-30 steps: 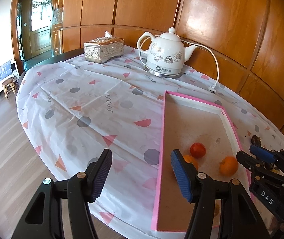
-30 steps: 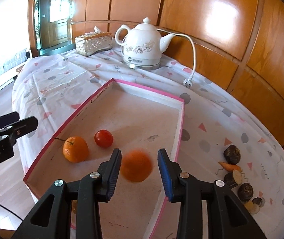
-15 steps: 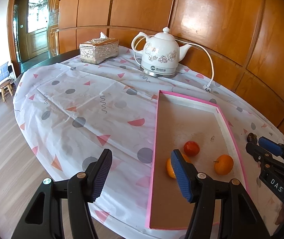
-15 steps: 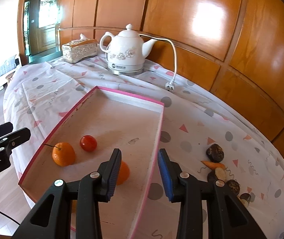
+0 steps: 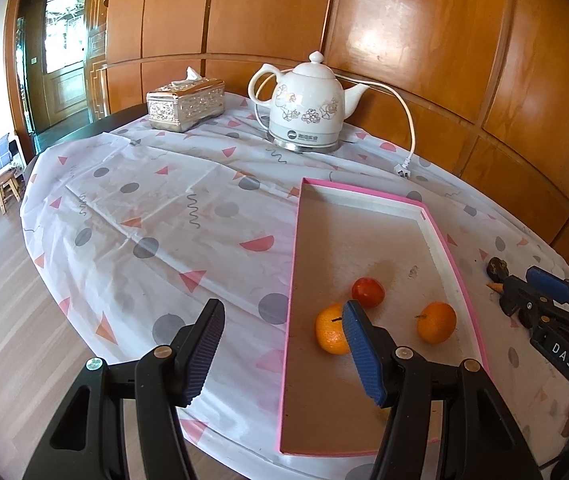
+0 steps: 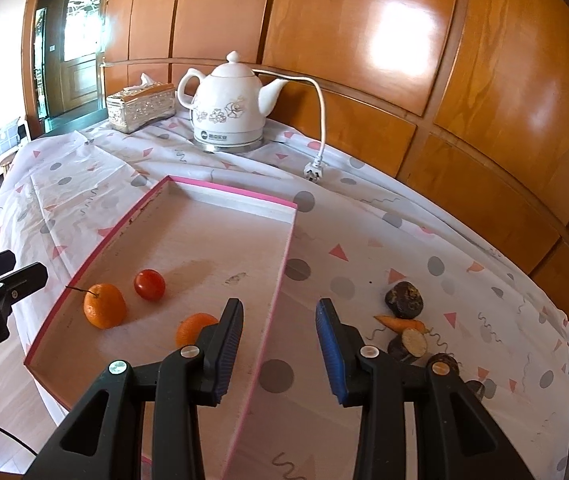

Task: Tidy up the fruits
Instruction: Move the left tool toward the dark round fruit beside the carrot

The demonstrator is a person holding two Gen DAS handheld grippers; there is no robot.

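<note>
A pink-rimmed tray point(image 5: 436, 229) point(image 6: 232, 190) lies on the patterned tablecloth. In it are two oranges point(image 5: 329, 333) point(image 5: 436, 322) and a red tomato point(image 5: 368, 292); in the right wrist view they show as a stemmed orange point(image 6: 105, 310), a second orange point(image 6: 193, 326) and the tomato point(image 6: 149, 285). My left gripper point(image 5: 280, 338) is open and empty over the tray's left rim. My right gripper point(image 6: 279, 338) is open and empty above the tray's right rim. To its right lie dark round pieces point(image 6: 403, 299), a cut one point(image 6: 414, 341) and a small carrot point(image 6: 402, 323).
A white electric kettle point(image 5: 308, 108) point(image 6: 230, 106) with a loose cord and plug point(image 6: 313, 170) stands at the back. A silver tissue box point(image 5: 185, 105) point(image 6: 140, 106) sits left of it. Wood wall panels curve behind. The table edge drops to floor on the left.
My right gripper let go of the orange, which now rests in the tray, and moved right toward the pieces on the cloth. My left gripper drew back slightly.
</note>
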